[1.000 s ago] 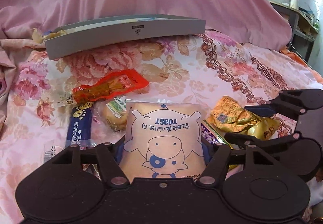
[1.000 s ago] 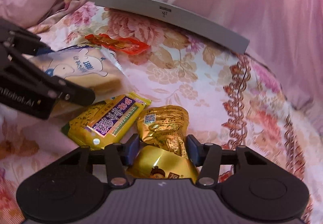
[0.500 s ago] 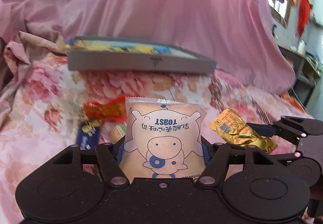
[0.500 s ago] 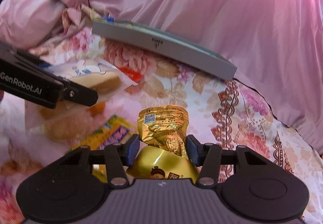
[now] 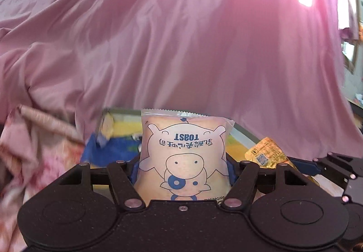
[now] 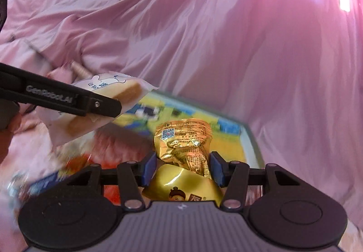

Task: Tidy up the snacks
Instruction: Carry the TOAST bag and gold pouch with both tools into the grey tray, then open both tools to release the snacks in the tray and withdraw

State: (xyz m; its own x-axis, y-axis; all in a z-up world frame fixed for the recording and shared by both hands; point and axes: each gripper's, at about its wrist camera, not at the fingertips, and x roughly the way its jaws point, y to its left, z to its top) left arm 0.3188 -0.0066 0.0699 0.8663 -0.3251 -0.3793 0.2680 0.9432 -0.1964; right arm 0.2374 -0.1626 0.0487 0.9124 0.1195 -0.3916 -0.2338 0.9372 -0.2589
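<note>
A great sweep of pink cloth [image 5: 181, 36] fills the room behind, glowing where daylight comes through it, and the bedspread [image 5: 27, 156] below is pink with big printed flowers, blurred at the edges. On it lies a shallow grey box [image 6: 254, 145], its inside a bright yellow and blue print.

The left gripper [image 5: 182, 171] is clamped on a toast packet [image 5: 183, 156] (the one with the cartoon cow), pads pressed to both sides, the packet standing up between them in front of the box. The right gripper [image 6: 182, 168] is closed on a crinkled gold snack pouch [image 6: 183, 143], its blue pads against the pouch's lower part, held over the near end of the box.

A second ago both snacks were still down on the bedspread among the other packets, a red one, a blue one, a yellow-and-purple one. Now both hang in the air, the box looms much closer beneath them, and the loose packets have dropped to a smear at the lower left of the right wrist view.
</note>
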